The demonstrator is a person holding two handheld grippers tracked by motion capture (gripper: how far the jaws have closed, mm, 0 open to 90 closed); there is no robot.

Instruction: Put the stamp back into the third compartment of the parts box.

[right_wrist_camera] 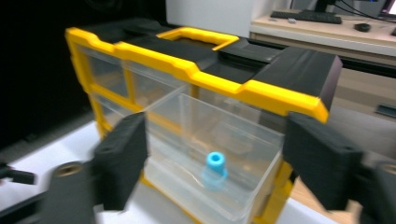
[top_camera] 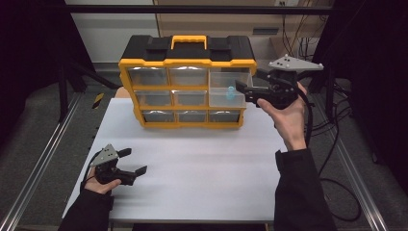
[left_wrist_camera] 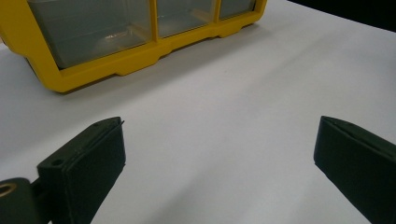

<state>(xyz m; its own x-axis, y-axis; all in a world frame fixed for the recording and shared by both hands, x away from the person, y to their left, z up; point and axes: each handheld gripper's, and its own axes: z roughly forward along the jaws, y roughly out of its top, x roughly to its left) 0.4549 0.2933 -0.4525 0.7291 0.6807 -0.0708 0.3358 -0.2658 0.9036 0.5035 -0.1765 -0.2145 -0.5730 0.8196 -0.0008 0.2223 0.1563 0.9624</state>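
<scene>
Looking along the right gripper (right_wrist_camera: 212,172), we find its jaws spread wide with nothing between the pads; the clear drawer (right_wrist_camera: 219,154) lies straight ahead of them, pulled out of the top-right bay of the yellow-and-black organiser (top_camera: 187,82). A small blue piece (right_wrist_camera: 215,169), cap-like and standing upright, sits on the drawer floor, roughly centred between the jaw tips in the right gripper view but beyond them, not within the gap. From the high view the right gripper (top_camera: 246,91) is at the drawer's right front corner (top_camera: 230,91), just beside its wall; we cannot tell whether a jaw touches it. The blue piece (top_camera: 230,92) lies to the left of the tips, inside the drawer.

The drawer's long axis runs front to back out of the cabinet, so we judge any push to close it must go along that line, toward the cabinet.

The left gripper (top_camera: 130,161) rests low on the white table (top_camera: 202,159), well apart from the organiser, jaws open and empty (left_wrist_camera: 219,154). The right hand is clearly the nearer one.
</scene>
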